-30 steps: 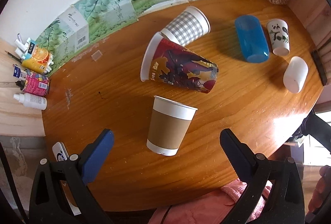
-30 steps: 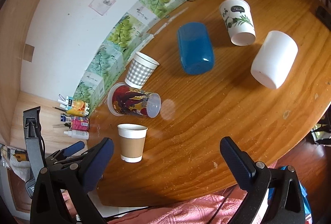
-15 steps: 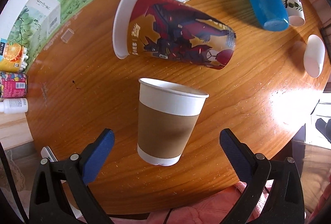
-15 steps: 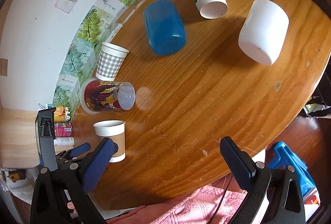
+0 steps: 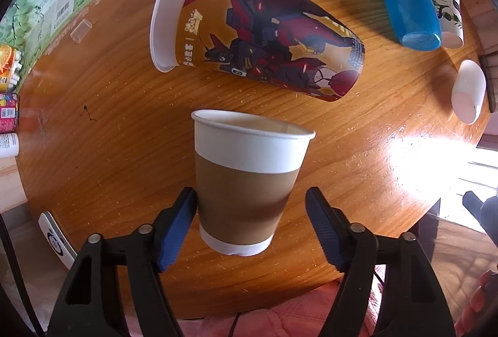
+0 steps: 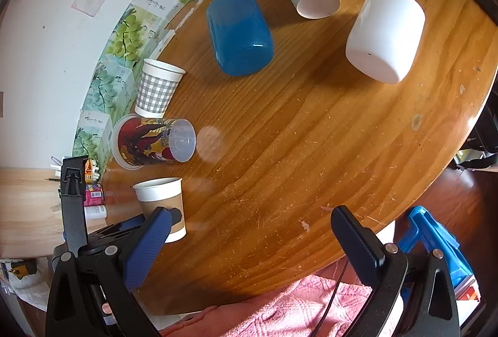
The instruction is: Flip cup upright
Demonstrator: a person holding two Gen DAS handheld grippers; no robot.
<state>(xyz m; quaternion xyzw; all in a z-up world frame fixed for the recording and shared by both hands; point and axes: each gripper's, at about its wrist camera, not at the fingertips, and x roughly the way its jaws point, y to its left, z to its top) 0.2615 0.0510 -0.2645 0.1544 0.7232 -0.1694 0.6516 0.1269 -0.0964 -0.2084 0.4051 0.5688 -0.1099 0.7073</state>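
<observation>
My left gripper point(image 5: 251, 200) is partly closed around the brown-sleeved cup point(image 5: 246, 184), one pad touching its sleeve, the other just off, though that cup already stands upright; the printed cup point(image 5: 264, 35) lying on its side just behind seems the one to flip. My right gripper point(image 6: 249, 231) hangs wide and empty over bare table point(image 6: 311, 150), with the table's near edge close beneath

Bright daylight enters from the right, leaving blown-out glare on the wooden surface point(image 5: 414, 162) and soft shadows falling leftward. Both fisheye views bend strongly toward dark vignetted corners. Focus stays sharp apart from a pale flare spot point(image 6: 210, 139).
</observation>
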